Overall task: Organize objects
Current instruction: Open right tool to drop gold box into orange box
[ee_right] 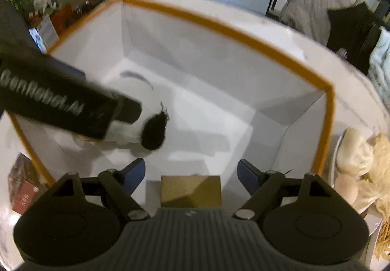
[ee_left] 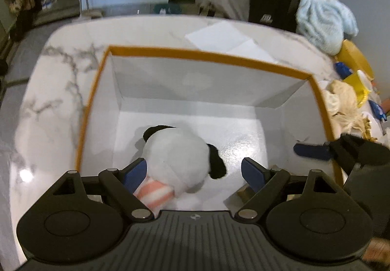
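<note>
A white plush dog (ee_left: 179, 156) with black ears and a pink-striped scarf lies on the floor of a white box with an orange rim (ee_left: 195, 55). My left gripper (ee_left: 193, 173) is open just above the box, its fingers either side of the plush and not gripping it. My right gripper (ee_right: 191, 173) is open and empty over the box's near edge (ee_right: 243, 34). In the right wrist view the left gripper's black body (ee_right: 56, 102) hides most of the plush; one black ear (ee_right: 154, 133) shows.
The box stands on a white marble table (ee_left: 48, 105). To the box's right lie cream plush toys (ee_right: 365, 161), yellow items (ee_left: 355, 68) and a pale blue cloth (ee_left: 324, 22). A small red box (ee_right: 22, 188) sits left of it. White paper (ee_left: 224, 37) lies behind.
</note>
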